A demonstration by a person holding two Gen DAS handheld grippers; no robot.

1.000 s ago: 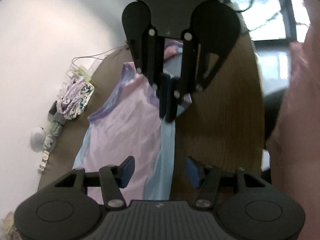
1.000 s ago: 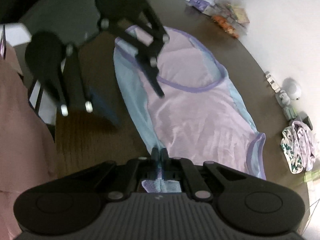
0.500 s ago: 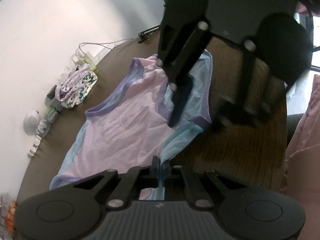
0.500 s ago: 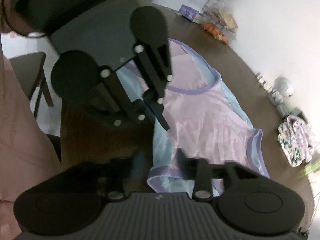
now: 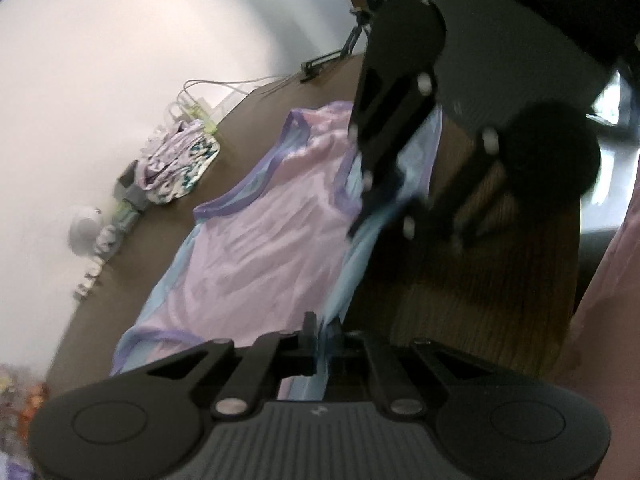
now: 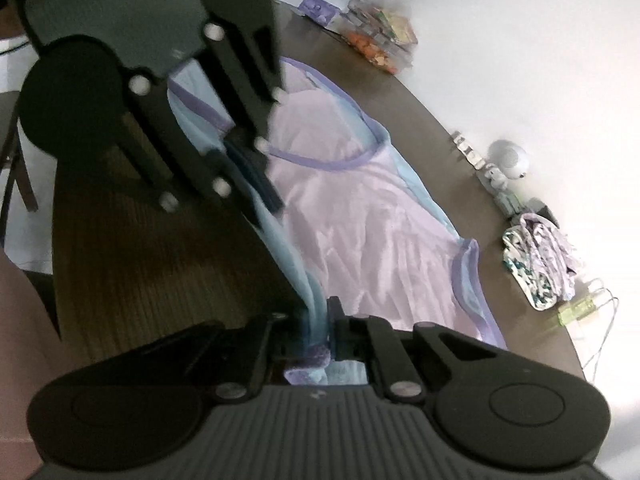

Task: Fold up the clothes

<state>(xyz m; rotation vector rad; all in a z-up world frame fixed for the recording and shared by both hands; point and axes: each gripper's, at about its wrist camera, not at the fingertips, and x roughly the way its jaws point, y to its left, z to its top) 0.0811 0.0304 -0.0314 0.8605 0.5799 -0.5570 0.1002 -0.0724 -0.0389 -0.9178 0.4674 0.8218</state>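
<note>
- The table [image 5: 480, 312] is dark wood with a curved far edge by a white wall. The garment [image 5: 264, 240], a pale pink sleeveless top with light blue side panels and purple binding, lies spread flat along it, and its near long side runs beside the table's near edge.
- Both tools grip that near blue side panel, one toward each end of the garment. So the step in hand is, as I judge it, folding that side over the pink middle.
- The next move would call for both tools to lift together, keep the edge taut between them, carry it toward the table's far edge and lay it down straight. The thin, slippery cloth could sag or slip if one tool leads.
- The left tool [image 5: 320, 338] sits low over the table with its fingers pinched narrow on the blue edge. It points along the garment toward the other tool.
- The right tool [image 6: 318, 322] is also low and pinched narrow on a bunched strip of blue cloth with a bit of purple binding. It faces back along the same edge.
- A small patterned cloth [image 6: 536, 264], a white round gadget [image 6: 508, 158] and a bag of snacks [image 6: 384, 36] lie along the far edge, well apart from the garment.
</note>
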